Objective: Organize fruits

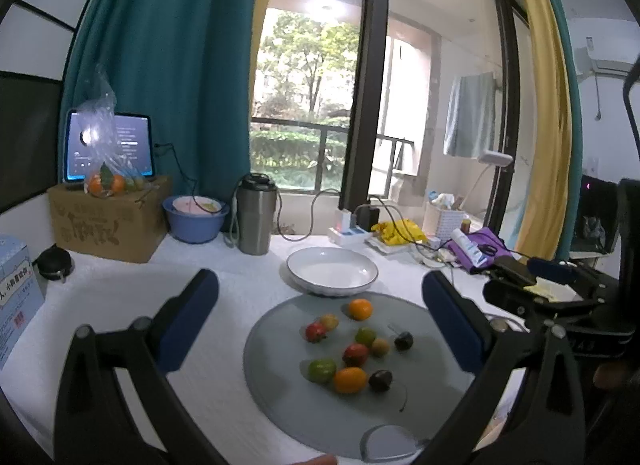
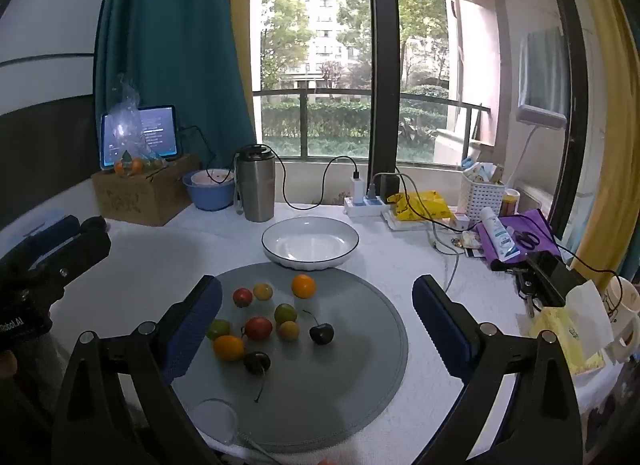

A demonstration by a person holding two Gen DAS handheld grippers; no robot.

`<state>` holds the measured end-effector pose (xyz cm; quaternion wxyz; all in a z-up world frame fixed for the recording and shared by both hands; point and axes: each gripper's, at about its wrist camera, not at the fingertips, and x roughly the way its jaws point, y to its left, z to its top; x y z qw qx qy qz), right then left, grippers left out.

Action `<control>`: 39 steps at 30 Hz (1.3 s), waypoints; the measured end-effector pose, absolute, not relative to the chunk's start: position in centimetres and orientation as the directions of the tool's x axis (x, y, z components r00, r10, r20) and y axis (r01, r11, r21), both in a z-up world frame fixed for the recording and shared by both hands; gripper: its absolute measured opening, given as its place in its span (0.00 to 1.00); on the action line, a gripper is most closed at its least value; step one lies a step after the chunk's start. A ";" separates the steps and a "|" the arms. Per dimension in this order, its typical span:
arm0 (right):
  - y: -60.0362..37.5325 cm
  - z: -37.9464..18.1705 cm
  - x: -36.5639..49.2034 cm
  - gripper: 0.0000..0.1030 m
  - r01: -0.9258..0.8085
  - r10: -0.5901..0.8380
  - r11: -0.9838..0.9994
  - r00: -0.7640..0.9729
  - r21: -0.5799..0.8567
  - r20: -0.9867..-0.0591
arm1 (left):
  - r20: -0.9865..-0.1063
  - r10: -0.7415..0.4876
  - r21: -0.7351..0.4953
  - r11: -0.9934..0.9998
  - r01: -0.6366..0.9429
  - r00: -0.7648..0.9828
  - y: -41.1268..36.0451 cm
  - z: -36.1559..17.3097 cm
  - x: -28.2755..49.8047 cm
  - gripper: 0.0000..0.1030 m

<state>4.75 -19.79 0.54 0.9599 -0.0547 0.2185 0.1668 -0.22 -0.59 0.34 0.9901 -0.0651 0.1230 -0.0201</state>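
Several small fruits lie loose on a round grey mat [image 1: 280, 405] [image 2: 352, 365]: an orange one [image 1: 359, 309] [image 2: 303, 286], red ones [image 1: 355, 354] [image 2: 258, 328], green ones [image 1: 322, 370] [image 2: 285, 313] and two dark cherries [image 1: 403, 340] [image 2: 321, 333]. Just behind the mat stands an empty white plate [image 1: 332, 271] [image 2: 310, 242]. My left gripper [image 1: 320, 313] hovers open over the mat's near side, nothing between its blue pads. My right gripper [image 2: 318, 319] is open too, above the fruits. In the right wrist view the left gripper [image 2: 48, 257] shows at the left edge.
Along the back are a cardboard box [image 2: 136, 195] with a tablet and bagged fruit, a blue bowl [image 2: 209, 191], a steel tumbler [image 2: 256, 185], a power strip [image 2: 366, 205] with cables, a white basket [image 2: 480, 195], a purple pouch [image 2: 524, 231] and tissues [image 2: 568, 329].
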 end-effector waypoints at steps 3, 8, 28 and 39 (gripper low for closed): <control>-19.8 0.5 4.9 0.95 -0.345 0.295 0.938 0.847 -0.033 -0.443 | -0.240 -0.059 -0.135 0.990 0.027 0.969 -0.5 0.4 -0.3 1.00; -19.8 0.5 4.9 0.95 -0.343 0.295 0.939 0.847 -0.031 -0.443 | -0.236 -0.056 -0.138 0.990 0.023 0.970 -0.3 0.6 -0.3 1.00; -19.6 0.7 4.7 0.95 -0.343 0.293 0.938 0.853 -0.040 -0.432 | -0.234 -0.069 -0.135 0.990 0.038 0.970 -0.6 0.6 -0.5 1.00; -19.6 0.5 4.7 0.95 -0.349 0.301 0.937 0.845 -0.030 -0.442 | -0.232 -0.069 -0.142 0.989 0.037 0.970 -0.8 0.5 -0.6 1.00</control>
